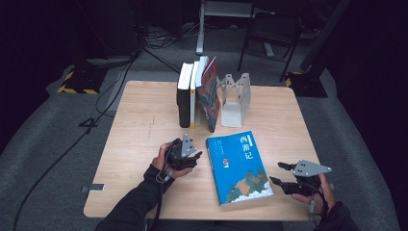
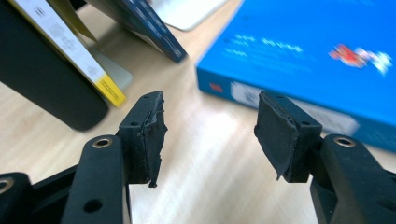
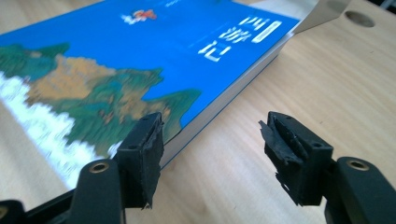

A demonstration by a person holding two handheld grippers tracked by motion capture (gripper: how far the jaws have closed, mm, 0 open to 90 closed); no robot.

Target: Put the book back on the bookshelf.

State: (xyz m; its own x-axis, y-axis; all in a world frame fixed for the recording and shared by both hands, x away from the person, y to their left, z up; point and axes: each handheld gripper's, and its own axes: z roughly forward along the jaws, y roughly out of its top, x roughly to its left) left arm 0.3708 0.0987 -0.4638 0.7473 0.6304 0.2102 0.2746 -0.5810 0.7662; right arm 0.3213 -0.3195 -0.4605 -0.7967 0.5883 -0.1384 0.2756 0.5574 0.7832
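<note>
A blue book (image 1: 239, 167) with a landscape picture on its cover lies flat on the wooden table (image 1: 144, 125), near the front. To the left of the book, my left gripper (image 1: 191, 155) stands open with nothing between its jaws. In the left gripper view, the left gripper (image 2: 210, 133) hovers over bare wood and the blue book's (image 2: 317, 56) corner lies ahead on the right. By the book's right edge, my right gripper (image 1: 279, 173) is open and empty. In the right gripper view, the right gripper (image 3: 212, 149) faces the blue book's (image 3: 140, 51) long edge, one jaw just beside it.
Several upright books (image 1: 197, 94) stand at the table's far middle, the rightmost leaning against a grey metal bookend (image 1: 234, 98). The black book (image 2: 42, 70) of that row is close ahead of the left gripper. Beyond the table, a chair (image 1: 272, 33) and cables sit on the floor.
</note>
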